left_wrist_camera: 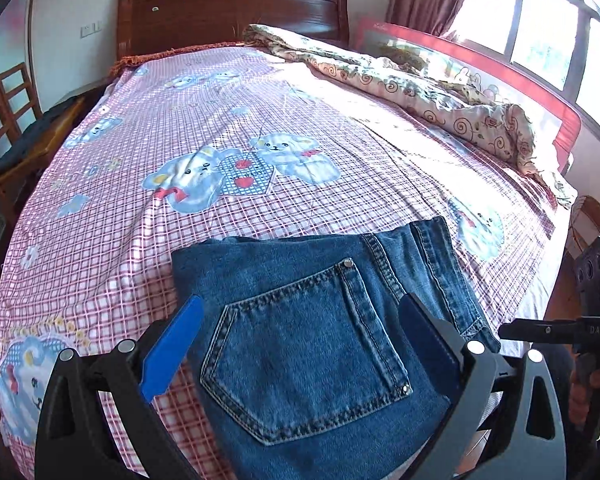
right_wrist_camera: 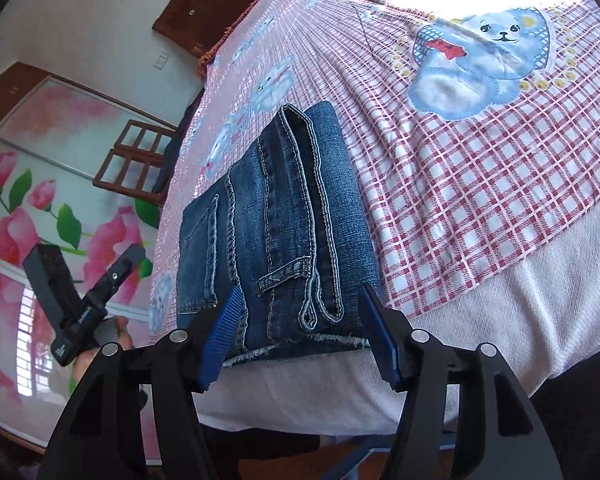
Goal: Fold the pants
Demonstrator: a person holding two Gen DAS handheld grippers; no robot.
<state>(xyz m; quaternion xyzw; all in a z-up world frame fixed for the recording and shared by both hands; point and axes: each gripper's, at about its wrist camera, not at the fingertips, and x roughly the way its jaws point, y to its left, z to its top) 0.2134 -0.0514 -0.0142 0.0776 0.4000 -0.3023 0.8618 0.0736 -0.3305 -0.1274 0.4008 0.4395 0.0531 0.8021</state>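
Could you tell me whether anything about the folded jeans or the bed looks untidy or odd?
Little stands out. The jeans lie in a neat fold near the bed's edge; only their frayed hem looks ragged. The quilt is bunched along the far side.

A bedroom in a home. A bed (left_wrist_camera: 260, 120) with a wooden headboard (left_wrist_camera: 232, 8) fills the room, covered by a pink checked sheet (left_wrist_camera: 100, 260) printed with teddy bears. A crumpled quilt (left_wrist_camera: 419, 92) lies along a red guard rail (left_wrist_camera: 531, 84) under a curtained window (left_wrist_camera: 539, 12). Wooden chairs (left_wrist_camera: 8, 120) stand beside the bed, near a wardrobe door (right_wrist_camera: 32, 200) painted with pink flowers.
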